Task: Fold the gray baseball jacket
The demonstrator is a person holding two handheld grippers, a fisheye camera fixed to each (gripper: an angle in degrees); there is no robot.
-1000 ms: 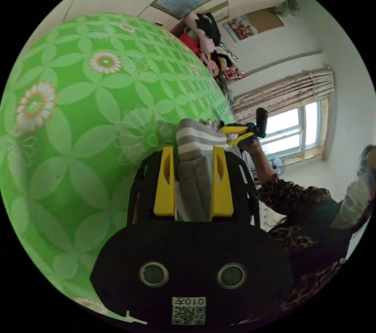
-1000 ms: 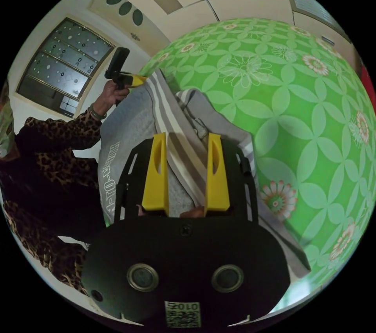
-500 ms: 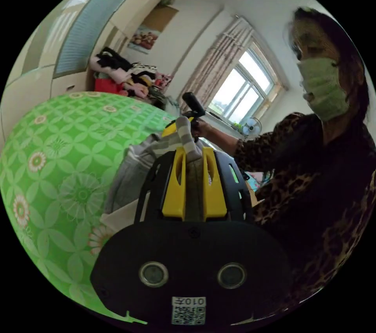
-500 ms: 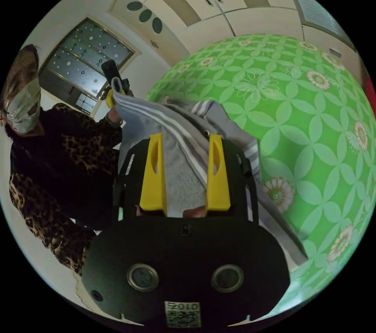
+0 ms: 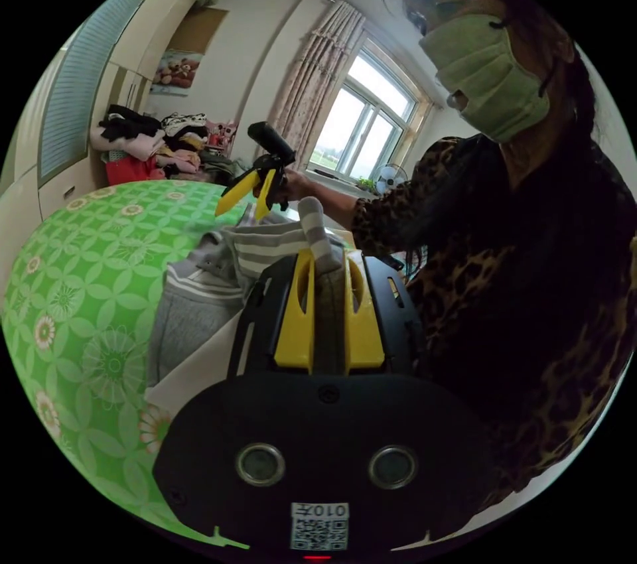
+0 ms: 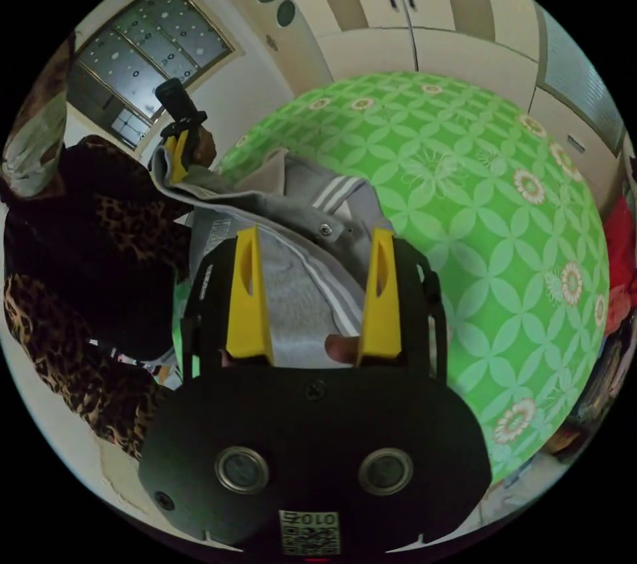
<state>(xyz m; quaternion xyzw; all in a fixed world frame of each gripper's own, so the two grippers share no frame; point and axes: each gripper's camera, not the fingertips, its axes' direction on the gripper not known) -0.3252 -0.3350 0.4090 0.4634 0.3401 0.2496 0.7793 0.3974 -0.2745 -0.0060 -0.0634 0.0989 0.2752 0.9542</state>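
The gray baseball jacket (image 5: 192,318) with white-striped trim lies bunched at the edge of a bed with a green flowered sheet (image 5: 79,272). My left gripper (image 5: 328,259) is shut on a fold of its gray fabric and striped rib, lifting it. In the right gripper view the left gripper (image 6: 176,172) holds that raised edge, and the jacket (image 6: 298,298) stretches from it toward the camera. My right gripper (image 6: 315,235) is open, jaws wide apart above the jacket with nothing pinched. In the left gripper view the right gripper (image 5: 237,215) hangs open just over the cloth.
The person (image 5: 531,259) holding the grippers stands close to the bed's edge. A pile of clothes (image 5: 152,139) sits beyond the bed, near a curtained window (image 5: 358,126). Wardrobe doors (image 6: 411,6) rise behind the green sheet (image 6: 464,225).
My right gripper's jaws have spread and let go of the jacket's striped edge. The left gripper has kept its hold and lifted; both cameras have swung toward the person.
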